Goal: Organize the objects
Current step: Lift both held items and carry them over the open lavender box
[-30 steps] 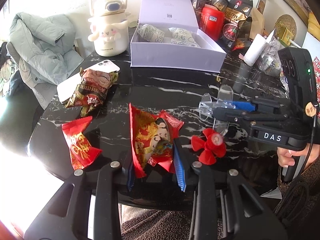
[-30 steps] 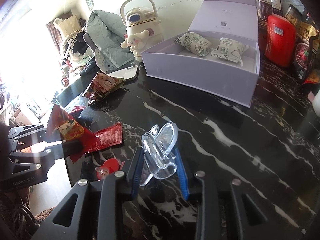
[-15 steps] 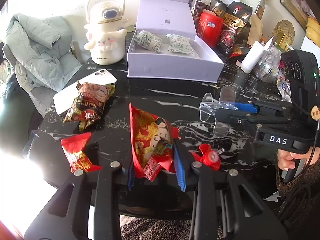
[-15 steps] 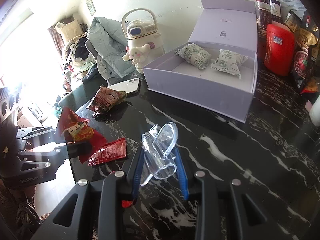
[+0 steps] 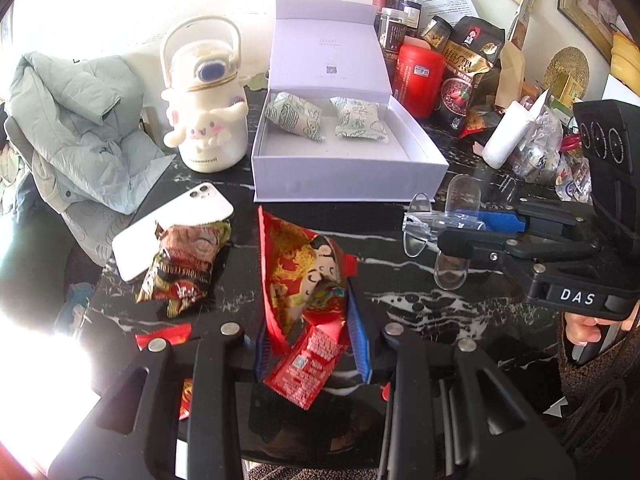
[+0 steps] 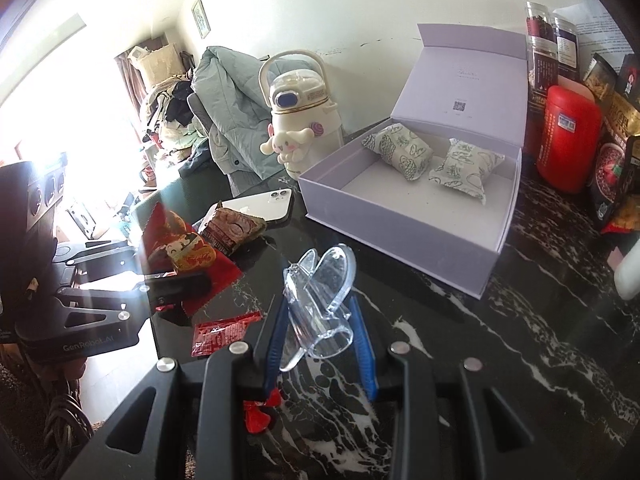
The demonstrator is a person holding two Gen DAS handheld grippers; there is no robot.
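My left gripper (image 5: 310,328) is shut on a red snack packet (image 5: 306,276) and holds it above the black marble table (image 5: 420,312). It also shows in the right wrist view (image 6: 184,252). My right gripper (image 6: 320,328) is shut on a clear plastic clip (image 6: 320,300), seen in the left wrist view (image 5: 444,224) at the right. An open lilac box (image 5: 344,168) with two patterned pouches (image 5: 296,114) stands ahead of both grippers; it also shows in the right wrist view (image 6: 404,224).
A brown snack packet (image 5: 184,264) lies on a white phone (image 5: 172,224) at the left. A small red packet (image 6: 224,330) and a red bow (image 6: 260,412) lie near the front edge. A white bottle (image 5: 208,120), a jacket (image 5: 80,132), and jars and bags (image 5: 448,72) stand around the box.
Both grippers have lifted and moved forward toward the lilac box with their loads. The red bow and small red packet have slipped toward the lower frame edges.
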